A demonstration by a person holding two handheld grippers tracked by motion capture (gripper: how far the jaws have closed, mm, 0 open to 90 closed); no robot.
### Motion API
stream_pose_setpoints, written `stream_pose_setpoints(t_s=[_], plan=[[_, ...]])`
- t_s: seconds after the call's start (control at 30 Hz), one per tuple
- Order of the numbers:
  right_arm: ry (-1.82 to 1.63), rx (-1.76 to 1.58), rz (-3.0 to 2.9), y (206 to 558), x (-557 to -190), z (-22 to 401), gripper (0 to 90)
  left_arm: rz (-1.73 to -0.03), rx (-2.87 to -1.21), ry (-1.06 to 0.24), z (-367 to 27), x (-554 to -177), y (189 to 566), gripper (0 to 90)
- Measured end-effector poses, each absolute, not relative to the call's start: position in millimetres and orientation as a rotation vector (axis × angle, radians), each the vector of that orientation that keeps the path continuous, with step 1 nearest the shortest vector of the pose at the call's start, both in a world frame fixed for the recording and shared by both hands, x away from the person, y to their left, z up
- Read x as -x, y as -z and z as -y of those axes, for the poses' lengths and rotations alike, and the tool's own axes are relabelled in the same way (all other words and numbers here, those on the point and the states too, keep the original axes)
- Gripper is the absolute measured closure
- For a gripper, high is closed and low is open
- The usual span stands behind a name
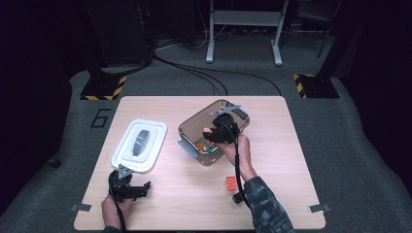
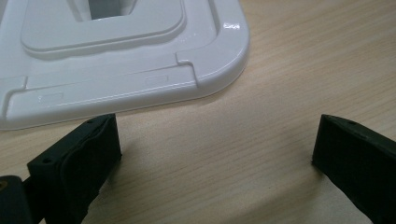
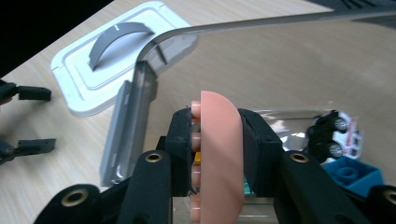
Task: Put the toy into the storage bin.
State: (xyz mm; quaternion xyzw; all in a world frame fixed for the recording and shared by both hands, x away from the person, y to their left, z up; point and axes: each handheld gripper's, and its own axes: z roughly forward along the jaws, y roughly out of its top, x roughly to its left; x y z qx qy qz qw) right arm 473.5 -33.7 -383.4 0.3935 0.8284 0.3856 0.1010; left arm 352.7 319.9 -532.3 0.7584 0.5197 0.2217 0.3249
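Observation:
A clear smoky plastic bin [image 1: 194, 127] lies on the wooden table, right of centre. My right gripper [image 1: 210, 133] hangs over its open top, shut on a pink half-round brick [image 3: 218, 154]. Inside the bin I see a white toy car [image 3: 337, 133], a blue brick [image 3: 348, 175] and other small pieces. The bin's white lid [image 1: 140, 145] with a grey handle [image 1: 140, 142] lies flat to the left. My left gripper [image 1: 136, 189] rests near the table's front left, just below the lid [image 2: 116, 56], jaws open with bare table between them.
An orange brick [image 1: 231, 183] lies on the table near the right forearm. The bin's grey latch [image 3: 128, 126] stands at its near corner. Beyond the table are cables, black stands with yellow-black bases [image 1: 103, 88] and a metal frame [image 1: 244, 29].

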Motion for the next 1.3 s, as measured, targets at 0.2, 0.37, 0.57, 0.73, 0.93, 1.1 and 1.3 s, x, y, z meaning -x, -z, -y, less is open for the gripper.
stream_pose_setpoints(t_s=[0.2,0.37,0.57,0.73,0.93,1.1,1.3], plan=[[-1.127,-1.145,-2.495,393,-468,24,67.2,-1.363,-1.989,-0.581,-320,-353,532,0.8],[-1.147,-1.153,-2.513,396,-463,21,67.1,-1.363,-1.989,-0.581,-320,-353,532,0.8],[-1.159,-1.148,-2.515,395,-461,20,66.6,-1.363,-1.989,-0.581,-320,-353,532,0.8],[-1.164,-1.127,-2.52,395,-461,17,61.9,-1.363,-1.989,-0.581,-320,-353,532,0.8],[-1.173,-1.129,-2.509,392,-458,19,47.3,-1.363,-1.989,-0.581,-320,-353,532,0.8],[-1.176,-1.117,-2.475,384,-451,28,28.8,-1.363,-1.989,-0.581,-320,-353,532,0.8],[-1.175,-1.124,-2.43,377,-438,52,17.0,-1.363,-1.989,-0.581,-320,-353,532,0.8]])
